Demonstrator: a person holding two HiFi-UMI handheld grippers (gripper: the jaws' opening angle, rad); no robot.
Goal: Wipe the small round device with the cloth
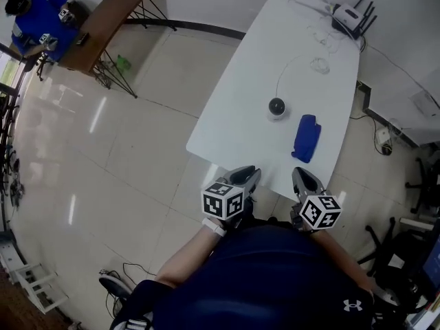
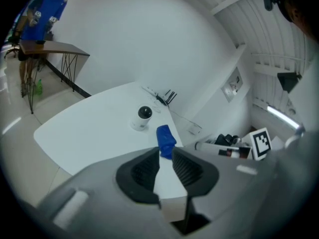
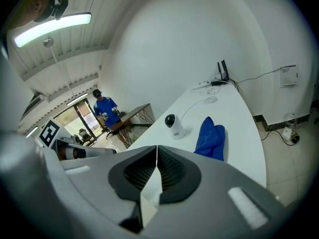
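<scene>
Right, both tools are parked at the near edge of the long white table (image 1: 234, 115), close against the person's body, which reads as a ready stance with the wiping not yet begun; the left gripper (image 2: 166, 156) has its ribbed black pads a narrow slit apart with nothing between them, only tabletop showing through the gap; the right gripper (image 3: 157, 156) has its pads pressed together on nothing at all, so I'd judge it must open before it can take anything; the small round white device with the dark lens face (image 1: 277, 107) stands upright on its base around mid-table, well apart from both tools; the folded blue cloth (image 1: 306, 137) lies flat just beside it, nearer the right gripper's side, which probably makes that the picking hand; a thin white cable (image 1: 285, 71) curls from the device toward the far end, so it's tethered and could slide or tip under a wipe; the left tool, sitting part open, looks well placed to steady it, though that's only a guess.
</scene>
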